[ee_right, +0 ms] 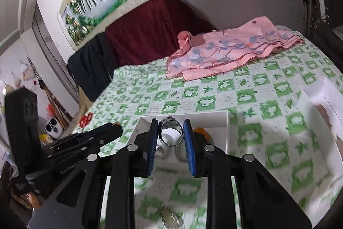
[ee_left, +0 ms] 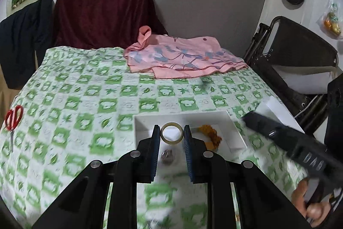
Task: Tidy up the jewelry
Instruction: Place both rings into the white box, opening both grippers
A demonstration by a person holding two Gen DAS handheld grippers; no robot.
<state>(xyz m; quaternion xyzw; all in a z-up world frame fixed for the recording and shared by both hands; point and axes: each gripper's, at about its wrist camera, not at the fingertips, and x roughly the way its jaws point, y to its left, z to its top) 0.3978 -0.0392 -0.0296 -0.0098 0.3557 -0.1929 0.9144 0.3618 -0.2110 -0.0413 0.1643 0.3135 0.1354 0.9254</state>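
My left gripper (ee_left: 172, 132) is shut on a pale cream ring (ee_left: 172, 133), held upright above a white box (ee_left: 227, 117). Inside the box lie an orange beaded piece (ee_left: 211, 135) and a small brownish piece (ee_left: 168, 157). My right gripper (ee_right: 170, 132) is shut on a wide silver ring (ee_right: 170, 132), also above the white box (ee_right: 227, 119), where the orange beaded piece (ee_right: 201, 131) shows behind the right finger. The right gripper appears at the right of the left wrist view (ee_left: 285, 138), held by a hand (ee_left: 308, 201). The left gripper shows at the left of the right wrist view (ee_right: 103, 132).
The box sits on a table with a green-and-white patterned cloth (ee_left: 85, 104). A folded pink floral cloth (ee_left: 184, 57) lies at the far side. Red scissors (ee_left: 12, 119) lie near the left edge. A black chair (ee_left: 300, 61) stands to the right. Another jewelry piece (ee_right: 170, 217) lies near the front.
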